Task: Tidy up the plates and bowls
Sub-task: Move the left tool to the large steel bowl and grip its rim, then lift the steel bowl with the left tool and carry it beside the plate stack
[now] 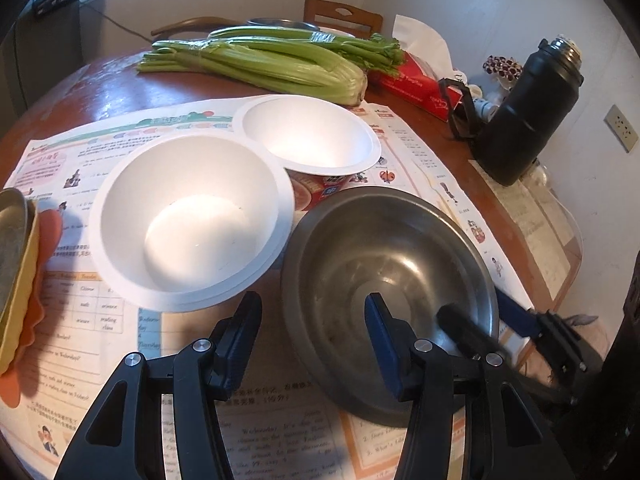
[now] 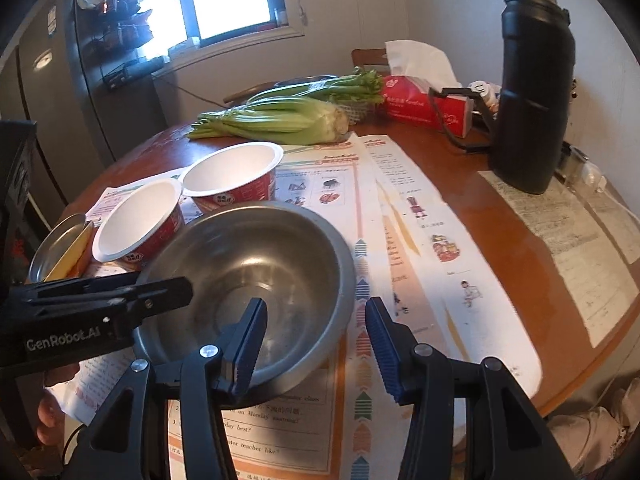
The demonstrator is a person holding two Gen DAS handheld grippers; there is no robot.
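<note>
Steel bowl (image 1: 384,264): nearest item, on the printed sheets (image 1: 100,320) at the near edge of the round wooden surface (image 1: 120,84), empty inside.

My left claw (image 1: 312,308): released, straddling the bowl's left rim, one finger inside, the other outside over the paper, with a gap to the wall.

My right claw (image 2: 316,308): also unclenched, straddling the opposite rim, one finger in the bowl, one outside. I see no pad pressing on the metal.

Paper bowl, first (image 1: 192,220): white inside, red printed outside, just left of the steel bowl and behind it, empty.

Metal plate (image 1: 12,232): far left, lying in a yellow dish (image 1: 24,280), over something orange with a wavy edge (image 1: 44,300).

Paper bowl, second (image 1: 308,136): same kind, just behind the first, rims overlapping in the left wrist view.

Celery (image 1: 272,64): two bunches, lying across the far side of the surface.

Tissue box (image 1: 412,84): red, right of the celery, a white tissue standing up from it.

Flask (image 1: 528,112): black, upright, far right, near the wall.
</note>
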